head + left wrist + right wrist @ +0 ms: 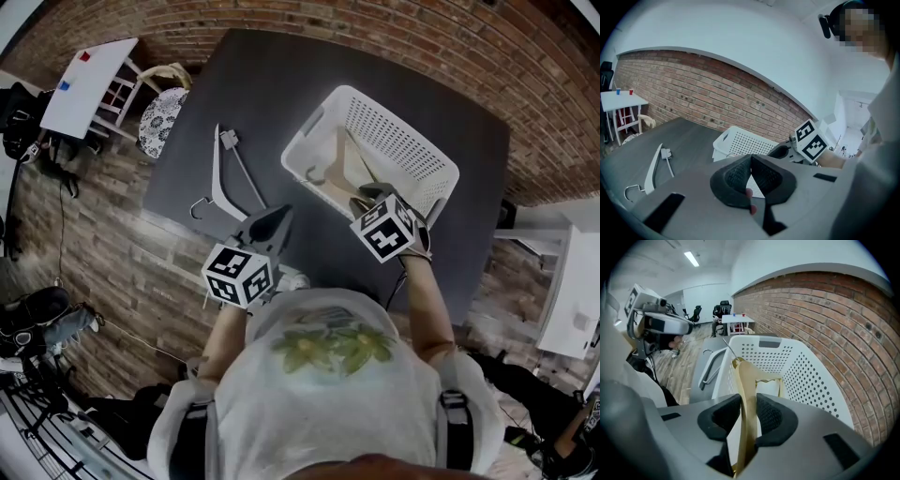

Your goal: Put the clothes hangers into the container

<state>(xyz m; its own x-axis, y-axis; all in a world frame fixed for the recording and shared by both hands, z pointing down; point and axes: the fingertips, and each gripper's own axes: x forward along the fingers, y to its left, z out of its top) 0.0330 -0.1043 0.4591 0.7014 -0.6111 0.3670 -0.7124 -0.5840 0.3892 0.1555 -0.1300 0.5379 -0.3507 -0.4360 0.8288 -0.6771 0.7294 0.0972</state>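
A white perforated basket (405,133) (740,140) (811,376) stands on the dark table (281,84). My right gripper (370,199) (749,404) reaches over the basket's near rim. Its pads lie against both sides of a light wooden hanger (745,380) (347,169), which slants down into the basket. A white hanger (217,173) (652,168) with a metal hook lies flat on the table, left of the basket. My left gripper (279,216) (751,159) hovers near the table's front edge, right of that hanger, shut with nothing in it.
Beyond the table's left end stand a white side table (89,84) and a chair with a patterned cushion (164,117). A brick wall runs behind the dark table. Bags and cables lie on the floor at the left.
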